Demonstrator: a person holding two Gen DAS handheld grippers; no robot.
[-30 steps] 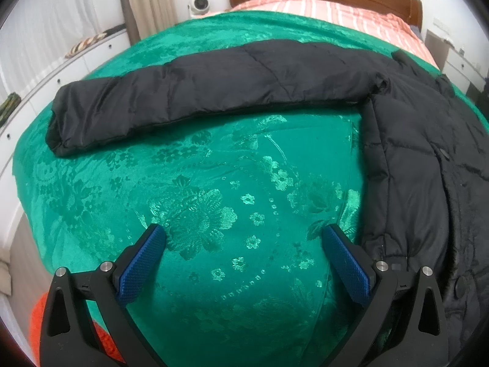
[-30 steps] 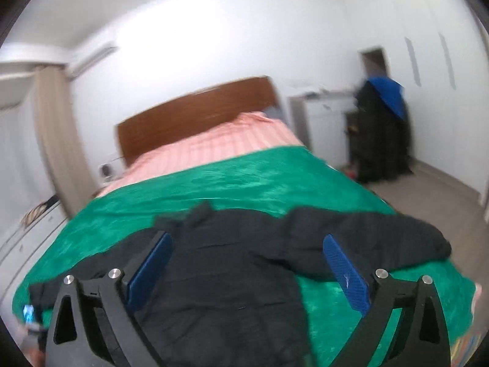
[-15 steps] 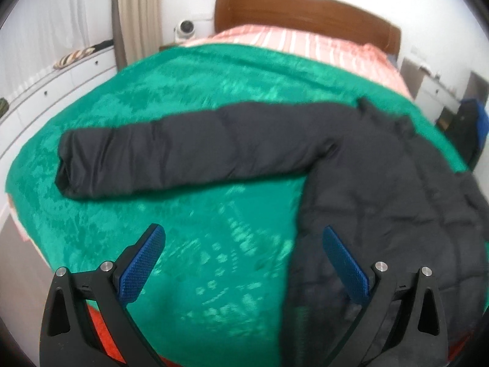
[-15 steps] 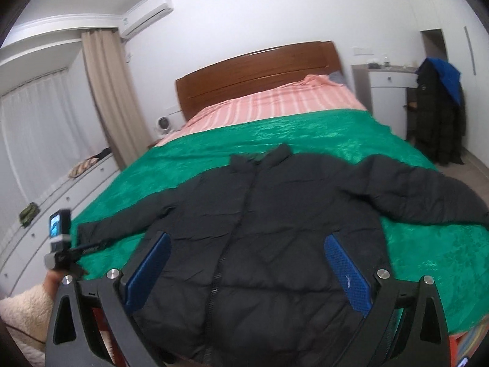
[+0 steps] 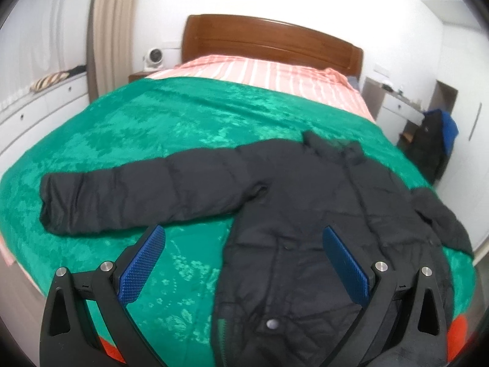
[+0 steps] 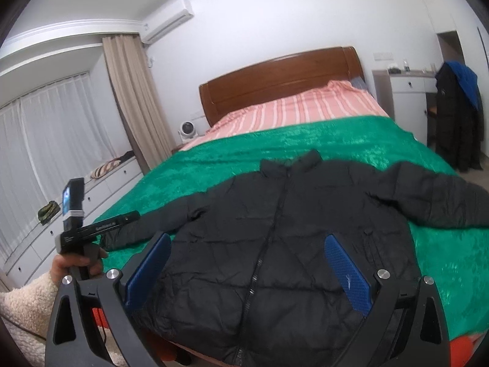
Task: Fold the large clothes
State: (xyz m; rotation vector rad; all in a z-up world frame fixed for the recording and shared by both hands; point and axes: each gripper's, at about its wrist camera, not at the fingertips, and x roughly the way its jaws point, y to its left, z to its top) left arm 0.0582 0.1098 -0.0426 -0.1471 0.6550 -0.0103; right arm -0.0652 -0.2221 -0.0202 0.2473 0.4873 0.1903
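Jacket — black, quilted, puffy — on shiny green bedspread; both hand-held grippers wide, empty.

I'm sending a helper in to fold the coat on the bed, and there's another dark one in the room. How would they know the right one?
Look at the big bed with the wooden headboard and green bedspread. The black puffer jacket lies flat on that bedspread, zipped, collar toward the headboard, both sleeves spread out. The other dark coat hangs upright beside the white cabinet, under something blue.

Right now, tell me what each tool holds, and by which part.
Nothing. The left tool and right tool are both open above the jacket.
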